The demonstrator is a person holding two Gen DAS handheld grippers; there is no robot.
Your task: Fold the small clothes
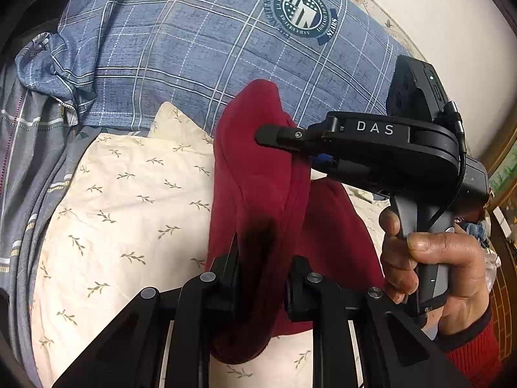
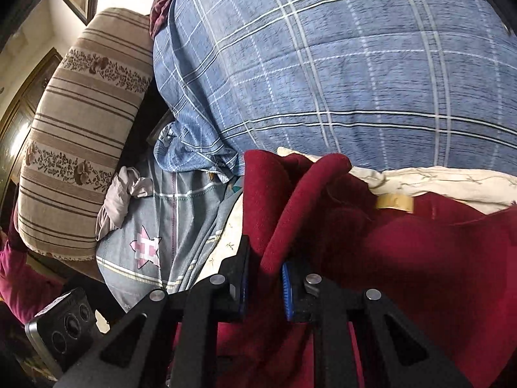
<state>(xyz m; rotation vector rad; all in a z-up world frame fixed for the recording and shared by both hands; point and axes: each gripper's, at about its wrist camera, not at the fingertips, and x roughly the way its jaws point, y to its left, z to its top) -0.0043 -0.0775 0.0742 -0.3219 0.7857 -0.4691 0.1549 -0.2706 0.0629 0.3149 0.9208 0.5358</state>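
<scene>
Left wrist view: the left gripper (image 1: 263, 278), black w/ two fingers, is clamped narrow on a bunched fold of the dark red fleece garment (image 1: 258, 187), which is lifted off the cream bed sheet w/ small green leaf sprigs (image 1: 129, 200) and hangs betw. both tools. The right gripper (image 1: 274, 137), black body marked "DAS", enters from the right side of the frame; its fingers pinch the upper edge of the same red garment. The person's right hand (image 1: 433, 268), in a red knit sleeve w/ dark cuff (image 1: 468, 352), grips its handle. Behind lies a blue plaid quilt w/ white grid lines and a round green-white emblem (image 1: 210, 42); a grey-blue checked cover (image 1: 29, 148) runs along the left edge. Right wrist view: the right gripper (image 2: 265, 284), w/ blue pads (image 2: 286, 287), is closed narrow on a thick rolled edge of the red garment (image 2: 387, 245); the cloth fills the lower right of the frame and carries a tan label (image 2: 395, 202). Cream sheet (image 2: 436, 177) shows just beyond it, blue plaid quilt (image 2: 323, 64) above. At left: a beige-brown striped floral cushion (image 2: 80, 129), a crumpled pale grey cloth (image 2: 122, 194), and the grey-blue cover (image 2: 155, 226) w/ a pink star print.
</scene>
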